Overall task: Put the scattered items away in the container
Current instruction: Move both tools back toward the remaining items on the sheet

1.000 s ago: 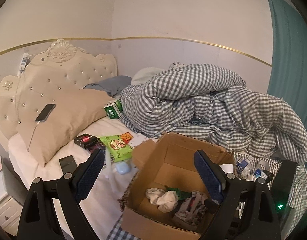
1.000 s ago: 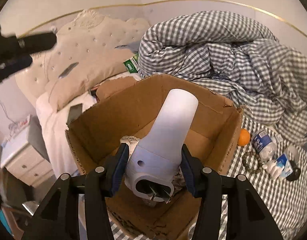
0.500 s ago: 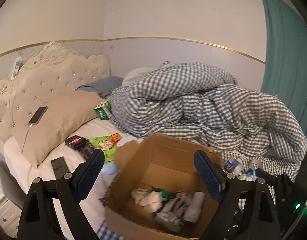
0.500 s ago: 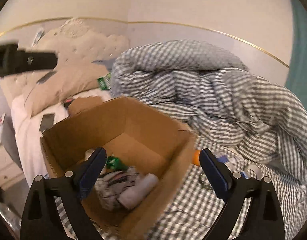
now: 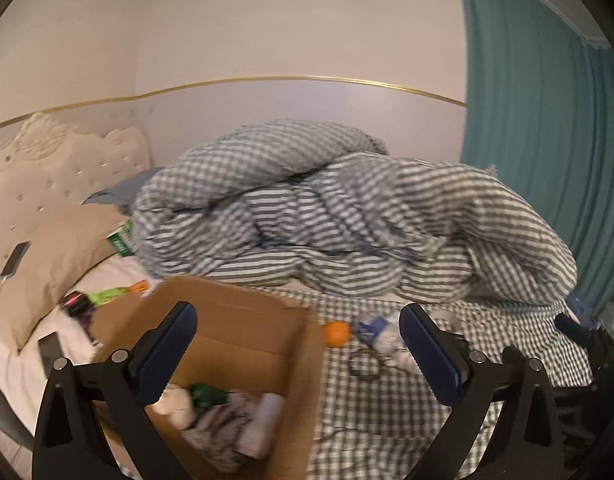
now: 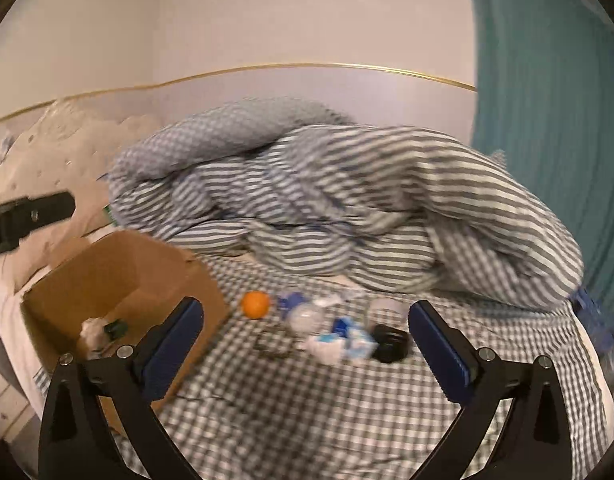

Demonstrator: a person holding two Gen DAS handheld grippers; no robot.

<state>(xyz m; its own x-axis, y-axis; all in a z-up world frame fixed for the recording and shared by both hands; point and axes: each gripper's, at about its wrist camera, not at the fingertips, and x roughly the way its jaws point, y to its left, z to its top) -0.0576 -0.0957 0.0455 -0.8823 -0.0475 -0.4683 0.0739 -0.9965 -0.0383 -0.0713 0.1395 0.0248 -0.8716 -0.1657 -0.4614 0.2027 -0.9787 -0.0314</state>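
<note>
Here, in the left wrist view, the left gripper (image 5: pixel 293 346) hangs above the bed with its jaws spread wide and nothing between them; they have just been opening further. Below its left finger sits the open brown cardboard box (image 5: pixel 243 332), resting on the grey-and-white checked bedsheet (image 5: pixel 387 412). Inside the box lie a crumpled white cloth (image 5: pixel 179 408), a small dark green item (image 5: pixel 207 394) and a pale cylindrical bottle (image 5: pixel 263 420) on its side, all blurred. Just right of the box, on the sheet, sit a small round orange fruit (image 5: pixel 337 334), a clear plastic bottle with a blue label (image 5: pixel 381 336) and a dark ring-shaped band (image 5: pixel 365 368). Behind them the grey checked duvet (image 5: pixel 347 216) is heaped up, with a teal curtain (image 5: pixel 539 140) at the right and a beige pillow (image 5: pixel 55 256) at the left. In the right wrist view, the right gripper (image 6: pixel 305 350) is likewise spread wide and empty, its jaws having just been opening. The cardboard box (image 6: pixel 119 276) stands at the left, behind the left finger. Between the fingers, on the sheet (image 6: pixel 327 412), lie the orange fruit (image 6: pixel 255 304), the plastic bottle (image 6: pixel 303 314), a white-and-blue packet (image 6: pixel 339 344) and a round black object (image 6: pixel 389 344), close together.
</note>
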